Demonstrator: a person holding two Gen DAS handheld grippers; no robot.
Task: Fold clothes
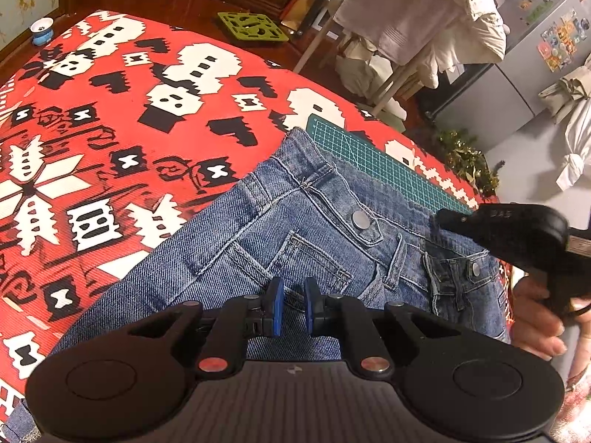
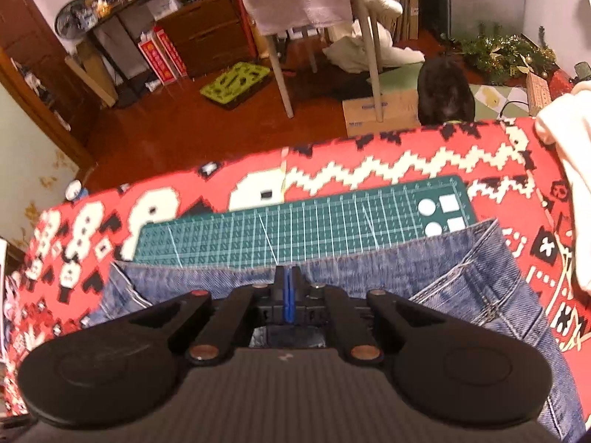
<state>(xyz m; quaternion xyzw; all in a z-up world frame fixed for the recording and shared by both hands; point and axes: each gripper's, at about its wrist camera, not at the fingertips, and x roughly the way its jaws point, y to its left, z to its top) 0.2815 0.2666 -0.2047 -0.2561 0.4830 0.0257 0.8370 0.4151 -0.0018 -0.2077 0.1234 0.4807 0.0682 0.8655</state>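
Note:
Blue jeans [image 1: 317,229] lie front-up on a red patterned cloth [image 1: 110,118], with the waistband toward a green cutting mat [image 1: 384,170]. My left gripper [image 1: 293,304] is over the hip area by the pocket. Its blue pads [image 1: 276,306] stand a narrow gap apart with denim pinched between them. My right gripper [image 1: 448,217], held by a hand [image 1: 535,313], sits at the right end of the waistband. In the right wrist view the right gripper [image 2: 288,280] has its pads pressed together at the upper edge of the jeans [image 2: 461,277], in front of the green mat [image 2: 295,225].
The red cloth [image 2: 406,162] covers a table whose far edge drops to a wooden floor. Beyond stand a chair draped with pale fabric [image 1: 417,18], a lime green tray [image 1: 251,26], a cardboard box [image 2: 380,110] and a dark cat-like shape [image 2: 445,92]. A white garment [image 2: 569,170] lies at right.

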